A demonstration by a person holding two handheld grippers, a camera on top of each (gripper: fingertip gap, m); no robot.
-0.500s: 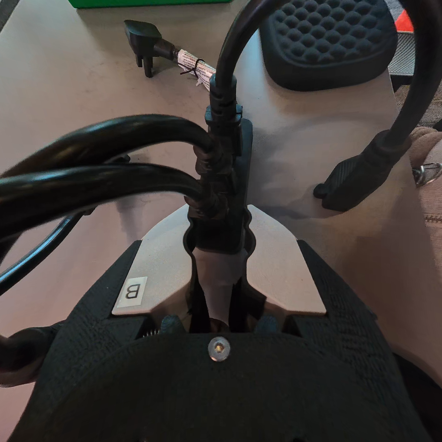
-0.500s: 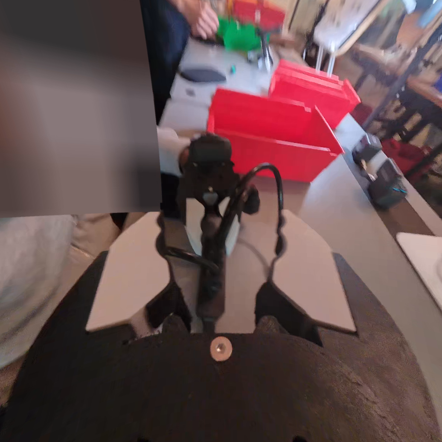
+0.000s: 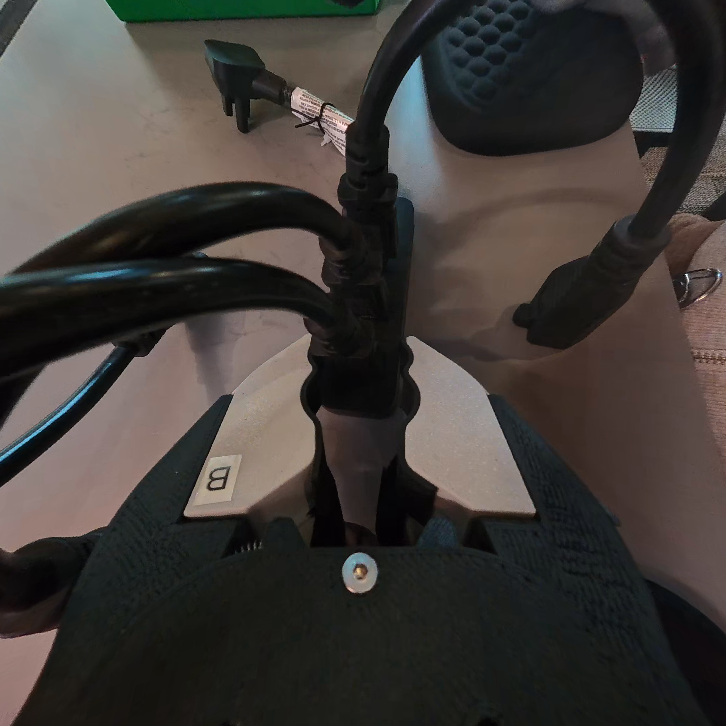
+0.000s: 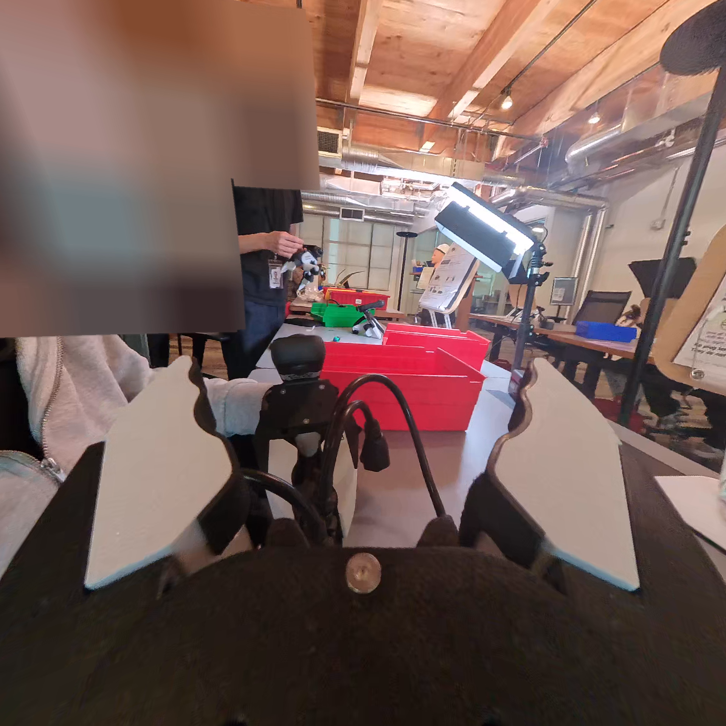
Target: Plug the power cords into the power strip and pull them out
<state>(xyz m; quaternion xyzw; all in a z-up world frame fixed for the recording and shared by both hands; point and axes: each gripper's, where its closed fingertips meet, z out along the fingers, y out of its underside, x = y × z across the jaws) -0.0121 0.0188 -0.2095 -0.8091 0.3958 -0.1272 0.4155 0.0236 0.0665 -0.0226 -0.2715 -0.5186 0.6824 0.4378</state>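
- Black plastic power strip (image 3: 402, 275), stood on edge on the grey counter (image 3: 118, 137), sits pinched at its near end in the left tool (image 3: 359, 387); two power cords (image 3: 176, 251) are plugged in and arc off to the left, a third lead rises from the far end.
- Right tool (image 4: 361, 432) hangs spread wide, gripping nothing, aimed at the strip from the opposite side.
- One loose plug (image 3: 569, 298) dangles at right, touching or just above the counter; another (image 3: 239, 74) lies unplugged farther back.
- Handling, est.: cords look thick, rubbery and springy, so likely to twist the light strip; plug bodies are rigid w/ ribbed collars, the sensible spot to take hold, not the cable.
- Containers: red bins (image 4: 400, 389) stacked beyond the strip, contents not visible; green bin (image 4: 334, 316) farther off, contents unclear.
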